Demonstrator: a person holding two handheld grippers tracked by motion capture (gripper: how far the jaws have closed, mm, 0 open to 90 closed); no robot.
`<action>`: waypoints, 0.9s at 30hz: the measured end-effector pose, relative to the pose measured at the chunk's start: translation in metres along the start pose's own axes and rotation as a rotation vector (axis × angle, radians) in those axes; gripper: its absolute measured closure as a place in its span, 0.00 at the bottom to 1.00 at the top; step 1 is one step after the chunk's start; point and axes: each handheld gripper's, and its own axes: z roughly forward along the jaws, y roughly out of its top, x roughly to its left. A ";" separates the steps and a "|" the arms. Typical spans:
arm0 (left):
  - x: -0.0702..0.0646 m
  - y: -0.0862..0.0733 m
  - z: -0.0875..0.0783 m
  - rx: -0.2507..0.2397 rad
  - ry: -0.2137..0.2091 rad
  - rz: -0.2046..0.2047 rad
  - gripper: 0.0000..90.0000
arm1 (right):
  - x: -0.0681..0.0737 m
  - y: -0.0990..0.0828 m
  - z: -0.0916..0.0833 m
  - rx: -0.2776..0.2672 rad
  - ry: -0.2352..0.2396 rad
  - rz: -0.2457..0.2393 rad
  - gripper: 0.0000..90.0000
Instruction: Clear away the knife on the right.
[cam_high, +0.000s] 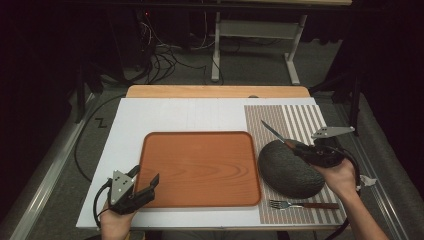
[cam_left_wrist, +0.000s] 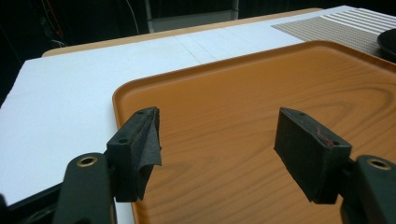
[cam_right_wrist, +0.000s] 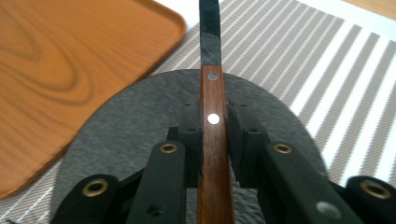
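Table: white board (cam_high: 175, 117) with our wooden tray (cam_high: 200, 170) and striped placemat (cam_high: 300, 117) on the right.
Knife: (cam_right_wrist: 213, 121) over the dark plate (cam_right_wrist: 135, 135), right gripper (cam_right_wrist: 213, 123) clenched on its wooden handle.
Handling: light, stiff, slim; we'd grip mid-handle, clear of the blade.
Left gripper: (cam_left_wrist: 217, 149) released, at the tray's near-left corner.
Fork: (cam_high: 300, 204) near edge of the placemat.

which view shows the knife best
The right gripper view: the knife runs up its middle, wooden handle with two rivets clamped between the right claw's jaws above the dark plate. The high view shows the knife small, blade pointing up-left over the striped mat. The left gripper view faces the tray.
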 end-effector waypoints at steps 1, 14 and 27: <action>0.000 0.000 0.000 -0.003 0.002 -0.002 0.35 | 0.003 0.000 0.000 0.000 0.003 -0.004 0.87; 0.002 -0.001 -0.001 -0.009 0.010 -0.006 0.35 | 0.049 0.008 0.013 -0.012 0.078 -0.073 0.87; 0.002 -0.001 -0.001 -0.012 0.012 -0.009 0.35 | 0.080 0.009 0.032 0.017 0.115 -0.099 0.87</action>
